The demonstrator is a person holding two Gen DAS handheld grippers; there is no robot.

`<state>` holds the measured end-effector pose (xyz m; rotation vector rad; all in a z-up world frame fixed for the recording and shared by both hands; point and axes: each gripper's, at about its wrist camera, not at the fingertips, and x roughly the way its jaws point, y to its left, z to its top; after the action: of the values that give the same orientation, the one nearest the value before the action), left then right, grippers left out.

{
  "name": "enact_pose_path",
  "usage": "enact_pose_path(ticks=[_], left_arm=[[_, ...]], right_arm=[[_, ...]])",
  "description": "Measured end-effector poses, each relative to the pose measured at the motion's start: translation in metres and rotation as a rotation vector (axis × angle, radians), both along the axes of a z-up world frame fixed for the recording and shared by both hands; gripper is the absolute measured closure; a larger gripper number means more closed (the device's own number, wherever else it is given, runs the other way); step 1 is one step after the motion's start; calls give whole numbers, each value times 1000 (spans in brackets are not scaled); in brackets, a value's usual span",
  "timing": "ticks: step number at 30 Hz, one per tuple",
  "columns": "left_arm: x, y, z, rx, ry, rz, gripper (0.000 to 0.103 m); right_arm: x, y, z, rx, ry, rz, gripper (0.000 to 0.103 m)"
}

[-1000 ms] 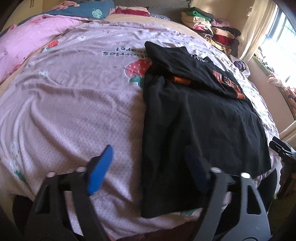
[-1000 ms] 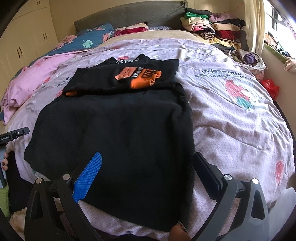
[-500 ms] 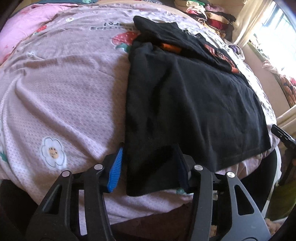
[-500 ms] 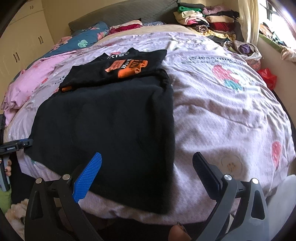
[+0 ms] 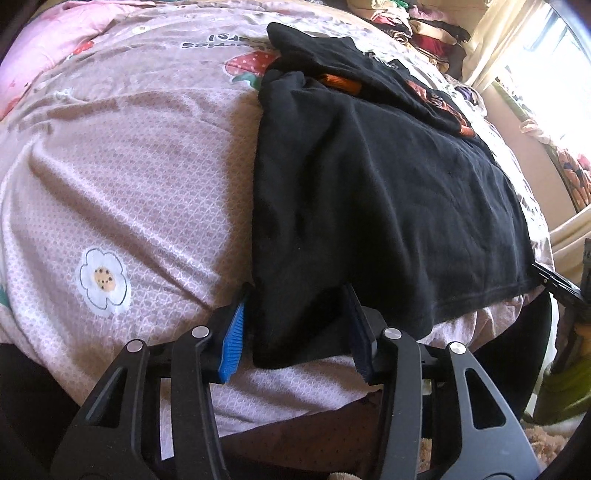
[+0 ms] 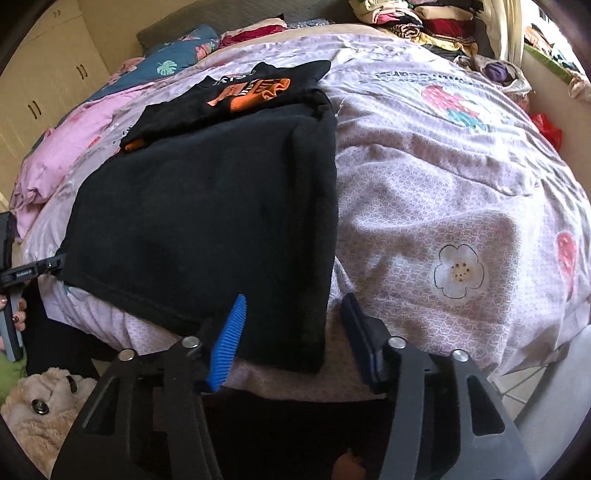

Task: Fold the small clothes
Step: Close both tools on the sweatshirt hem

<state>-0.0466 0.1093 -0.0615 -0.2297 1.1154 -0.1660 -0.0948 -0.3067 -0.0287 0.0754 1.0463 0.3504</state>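
Observation:
A black T-shirt (image 5: 369, 184) (image 6: 203, 221) lies flat on the bed, its top part with an orange print (image 6: 251, 92) folded down over it. My left gripper (image 5: 295, 291) is shut on the shirt's near left corner, with bunched cloth filling the space between the pads. My right gripper (image 6: 293, 299) straddles the near right corner. Its jaws are closing: the blue pad (image 6: 229, 332) lies over the cloth, and the dark pad (image 6: 354, 332) stands on the duvet just clear of the shirt's edge. Each gripper shows at the other view's edge (image 5: 557, 288) (image 6: 29, 271).
The bed wears a mauve duvet (image 5: 129, 166) (image 6: 461, 203) with strawberries and flowers. Stacked clothes (image 6: 424, 26) sit at the far right by the window. Pink bedding (image 6: 51, 158) lies far left. A plush toy (image 6: 37, 406) sits on the floor below the bed's edge.
Both grippers dropped toward the shirt's near hem. The left jaws narrowed onto the left corner. The right jaws went from wide open to about half as wide around the right corner.

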Motion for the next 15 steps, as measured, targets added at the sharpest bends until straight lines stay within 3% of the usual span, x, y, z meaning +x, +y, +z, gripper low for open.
enact_pose_path(ticks=[3,7,8,15], left_arm=[[-1,3,-1,-18,3,8,64],[-1,4,-3,-25,5,12,64],[-1,4,-4,-26,6,12,64],[-1,6,-4,-38,12,23,65]], right_arm=[[0,2,-5,4,12,10,56],[-4,9,-3,-7,2,52,88],[-6,9,0,-4,-9,54,91],[-15,7,36,66,-136,95,93]])
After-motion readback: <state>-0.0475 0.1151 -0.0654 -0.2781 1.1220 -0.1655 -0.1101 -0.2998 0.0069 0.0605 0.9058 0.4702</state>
